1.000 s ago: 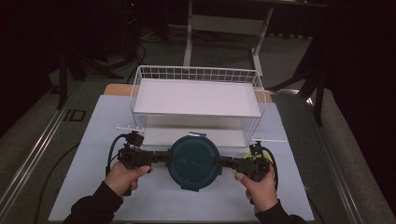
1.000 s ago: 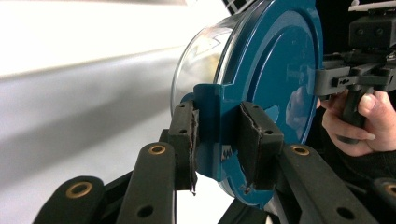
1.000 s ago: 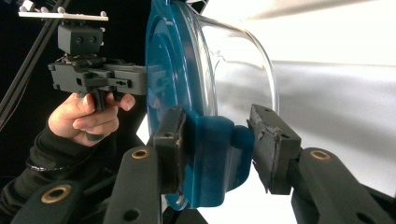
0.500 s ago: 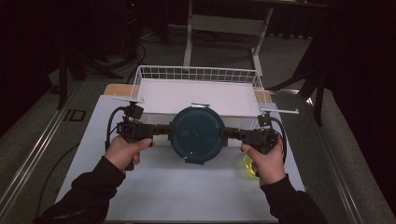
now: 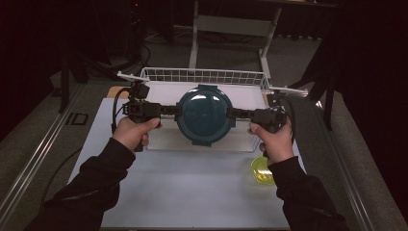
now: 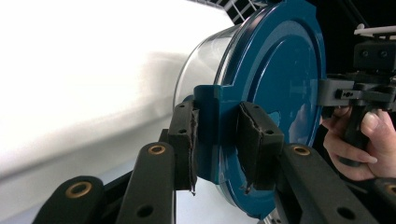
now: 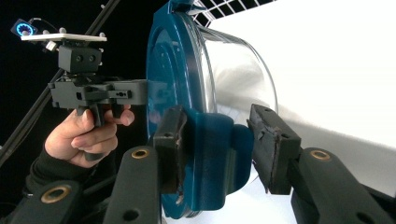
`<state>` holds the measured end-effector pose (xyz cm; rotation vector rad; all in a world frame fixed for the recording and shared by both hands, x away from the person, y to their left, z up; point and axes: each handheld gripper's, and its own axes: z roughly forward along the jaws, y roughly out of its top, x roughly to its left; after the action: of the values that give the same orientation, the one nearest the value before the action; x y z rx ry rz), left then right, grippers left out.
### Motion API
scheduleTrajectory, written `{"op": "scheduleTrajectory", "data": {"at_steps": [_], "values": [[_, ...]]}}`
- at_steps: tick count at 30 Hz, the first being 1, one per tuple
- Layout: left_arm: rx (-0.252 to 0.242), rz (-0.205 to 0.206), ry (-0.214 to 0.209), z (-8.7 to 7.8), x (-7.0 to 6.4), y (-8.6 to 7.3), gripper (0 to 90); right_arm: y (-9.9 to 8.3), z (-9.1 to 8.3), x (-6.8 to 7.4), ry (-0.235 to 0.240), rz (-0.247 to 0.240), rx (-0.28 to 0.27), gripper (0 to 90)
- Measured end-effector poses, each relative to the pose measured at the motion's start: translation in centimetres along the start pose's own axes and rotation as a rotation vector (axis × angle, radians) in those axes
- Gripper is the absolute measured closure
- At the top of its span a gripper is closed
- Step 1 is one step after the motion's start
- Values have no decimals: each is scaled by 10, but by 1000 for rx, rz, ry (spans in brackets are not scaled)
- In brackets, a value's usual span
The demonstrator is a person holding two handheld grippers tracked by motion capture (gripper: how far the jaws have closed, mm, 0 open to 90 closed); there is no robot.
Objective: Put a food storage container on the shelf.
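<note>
The blue-lidded container (image 5: 205, 114) is covering part of the wire basket (image 5: 207, 76) behind it, and its lid is hiding whatever is lying inside. The right hand (image 5: 273, 142) is overlapping the yellow bowl (image 5: 262, 171), leaving its far rim unseen. In the left gripper view, the lid's lower edge is running out of frame.

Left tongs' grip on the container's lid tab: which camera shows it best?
The left gripper view: the left tongs close on the blue tab of the container, pads against both faces. The high view shows them meeting the lid's rim, tab hidden. The right gripper view shows them far off.
</note>
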<state>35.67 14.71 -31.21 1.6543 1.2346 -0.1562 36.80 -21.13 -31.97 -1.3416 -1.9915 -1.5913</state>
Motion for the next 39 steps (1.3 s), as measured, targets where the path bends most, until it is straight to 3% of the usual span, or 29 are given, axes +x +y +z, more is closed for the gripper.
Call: {"op": "scheduleTrajectory", "data": {"at_steps": [7,14,24,26,29,30,31,32,34,36,39], "values": [[-8,-12,27,9,4,21,676,24,5,-11,-2,38,2,575],[-34,-52,20,16,9,31,677,37,9,-21,2,78,-2,573],[-78,-61,50,30,17,36,665,44,16,-47,13,180,19,523],[-90,-51,36,32,19,35,655,44,18,-51,3,191,27,509],[-90,-37,27,34,19,34,625,44,17,-52,2,180,23,505],[-90,-37,27,34,19,34,625,45,17,-50,-18,160,23,505],[-118,-2,10,32,17,33,585,47,15,-43,-74,103,26,488],[-118,-2,10,32,17,33,584,47,15,-43,-74,103,26,488],[-143,5,-2,29,17,32,564,49,14,-36,-121,59,31,471],[-153,41,19,25,13,30,552,49,10,-27,-174,6,20,463],[-158,90,21,20,8,23,542,47,4,-21,-193,-21,0,465]]}}
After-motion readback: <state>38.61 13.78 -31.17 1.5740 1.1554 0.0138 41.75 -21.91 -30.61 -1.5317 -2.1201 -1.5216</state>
